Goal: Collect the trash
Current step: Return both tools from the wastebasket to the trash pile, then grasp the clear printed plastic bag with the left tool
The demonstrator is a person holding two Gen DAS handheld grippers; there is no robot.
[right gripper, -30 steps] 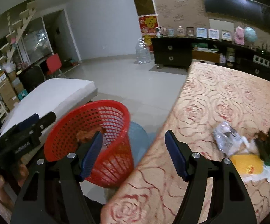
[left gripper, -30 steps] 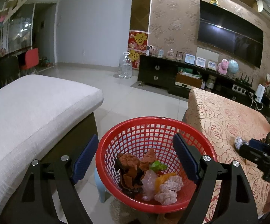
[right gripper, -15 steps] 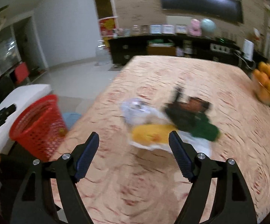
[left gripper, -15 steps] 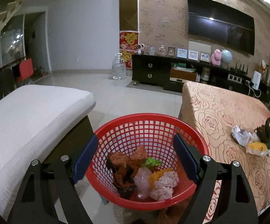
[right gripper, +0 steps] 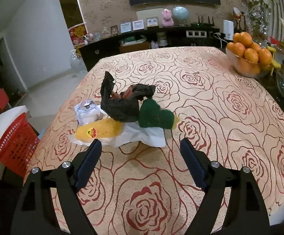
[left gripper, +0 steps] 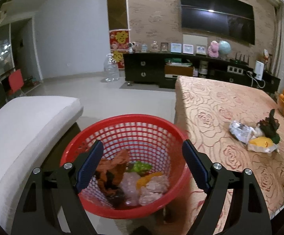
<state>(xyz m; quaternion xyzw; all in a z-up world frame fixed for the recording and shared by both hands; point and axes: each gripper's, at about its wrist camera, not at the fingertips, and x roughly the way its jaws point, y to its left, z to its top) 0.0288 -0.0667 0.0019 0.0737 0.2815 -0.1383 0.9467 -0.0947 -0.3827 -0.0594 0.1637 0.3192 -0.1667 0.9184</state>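
Several scraps of trash [right gripper: 122, 115] lie heaped on table [right gripper: 210, 117] just ahead of right gripper [right gripper: 141, 162], jaws just been opening, nothing between. Left gripper [left gripper: 143, 168] spread wide, empty, red basket [left gripper: 122, 121] beyond jaws. Step: approach to pick. Next: advance, straddle yellow wrapper [right gripper: 98, 130], clamp.

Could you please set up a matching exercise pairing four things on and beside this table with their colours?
Things:
1. basket
2. crumpled bag
3. fruit in the glass bowl
4. wrapper with the round sticker

Colours:
A. yellow
B. black
C. red
D. orange

Pairs: 1-C, 2-B, 3-D, 4-A
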